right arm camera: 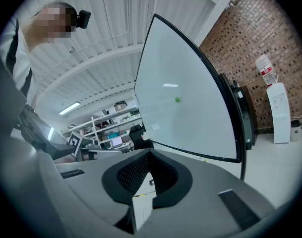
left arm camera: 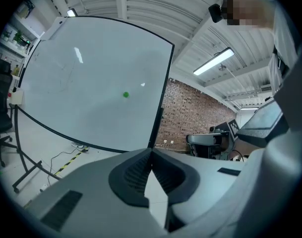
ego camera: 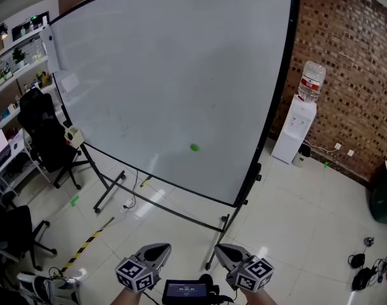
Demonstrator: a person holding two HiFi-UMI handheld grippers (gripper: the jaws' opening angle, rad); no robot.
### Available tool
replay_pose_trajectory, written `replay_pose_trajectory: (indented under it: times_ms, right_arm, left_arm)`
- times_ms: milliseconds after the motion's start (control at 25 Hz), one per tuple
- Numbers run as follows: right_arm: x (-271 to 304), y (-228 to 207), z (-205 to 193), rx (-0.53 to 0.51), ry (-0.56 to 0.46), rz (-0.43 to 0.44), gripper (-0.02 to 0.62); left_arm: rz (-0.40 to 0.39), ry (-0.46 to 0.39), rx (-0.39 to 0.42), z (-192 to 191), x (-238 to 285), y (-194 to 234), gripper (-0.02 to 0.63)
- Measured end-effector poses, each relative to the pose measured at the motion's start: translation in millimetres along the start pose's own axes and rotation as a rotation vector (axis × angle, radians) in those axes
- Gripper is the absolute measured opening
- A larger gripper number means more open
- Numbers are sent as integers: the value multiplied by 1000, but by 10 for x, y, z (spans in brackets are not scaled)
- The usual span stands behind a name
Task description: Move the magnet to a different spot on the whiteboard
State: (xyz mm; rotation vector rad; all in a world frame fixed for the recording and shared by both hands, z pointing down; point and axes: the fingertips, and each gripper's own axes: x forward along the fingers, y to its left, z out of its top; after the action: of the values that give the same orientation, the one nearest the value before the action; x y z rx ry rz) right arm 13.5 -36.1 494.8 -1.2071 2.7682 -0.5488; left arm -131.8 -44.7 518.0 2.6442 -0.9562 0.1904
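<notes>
A small green magnet sticks to the lower middle of a large whiteboard on a rolling stand. It also shows as a green dot, the magnet in the left gripper view and the magnet in the right gripper view. Both grippers are held low at the bottom of the head view, far short of the board. My left gripper is shut with nothing in it; its tips meet. My right gripper is shut and empty too, tips together.
A white water dispenser stands against the brick wall at right. Black office chairs and shelves sit at left. The board's stand legs and cables lie on the tiled floor, with yellow-black tape.
</notes>
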Motion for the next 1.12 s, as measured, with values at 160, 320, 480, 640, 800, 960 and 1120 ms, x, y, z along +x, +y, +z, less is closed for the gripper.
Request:
replay_pose_trajectory:
  times_ms: [160, 320, 480, 640, 800, 960, 1120]
  right_arm:
    - [147, -211, -14, 10, 22, 22, 21]
    - [331, -363, 45, 5, 35, 54, 21]
    - [480, -521, 165, 1, 33, 81, 21]
    - [532, -723, 253, 7, 16, 100, 21]
    - [526, -972, 286, 17, 8, 102, 21]
    - [541, -1160, 281, 29, 8, 105, 21]
    - [550, -1276, 306, 29, 14, 117, 21]
  left_arm:
    - [24, -3, -7, 42, 163, 137, 34]
    - [56, -9, -8, 125, 293, 261, 34]
    - [67, 2, -10, 157, 464, 353, 34]
    - [79, 15, -7, 249, 720, 412, 34]
    - [77, 5, 9, 417, 1062, 439, 34]
    - [84, -10, 31, 557, 1332, 494, 34]
    - [100, -18, 71, 692, 1500, 547, 34]
